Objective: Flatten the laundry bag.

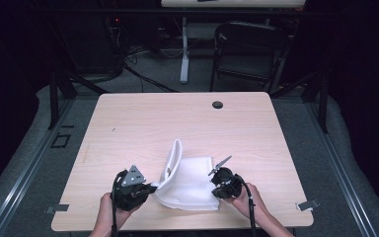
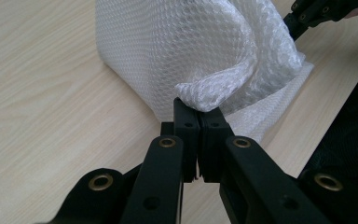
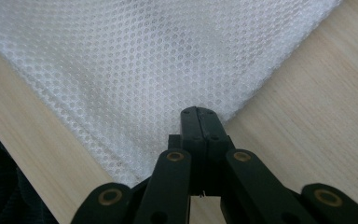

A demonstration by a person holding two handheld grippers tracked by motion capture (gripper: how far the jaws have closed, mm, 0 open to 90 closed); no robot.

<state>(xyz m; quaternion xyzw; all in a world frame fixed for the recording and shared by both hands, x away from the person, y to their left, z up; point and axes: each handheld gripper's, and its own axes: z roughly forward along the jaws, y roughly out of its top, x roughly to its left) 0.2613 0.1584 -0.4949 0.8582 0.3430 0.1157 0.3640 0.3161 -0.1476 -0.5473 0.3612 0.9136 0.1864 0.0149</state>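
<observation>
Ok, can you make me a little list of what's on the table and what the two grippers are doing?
thing: white mesh cloth, partly folded
where: near edge of the wooden table
left gripper: shut, pinching a bunched bit of the cloth and lifting it
right gripper: shut at the cloth's edge; whether it pinches cloth is hard to tell
cloth under right gripper: lying flat
also on table: dark round cap at the far edge

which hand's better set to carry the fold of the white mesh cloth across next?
Left, probably. The left gripper is shut on a bunched corner of the mesh cloth, already lifted into a standing flap. The right gripper is shut at the cloth's flat near edge on the table, better suited to anchoring.
</observation>
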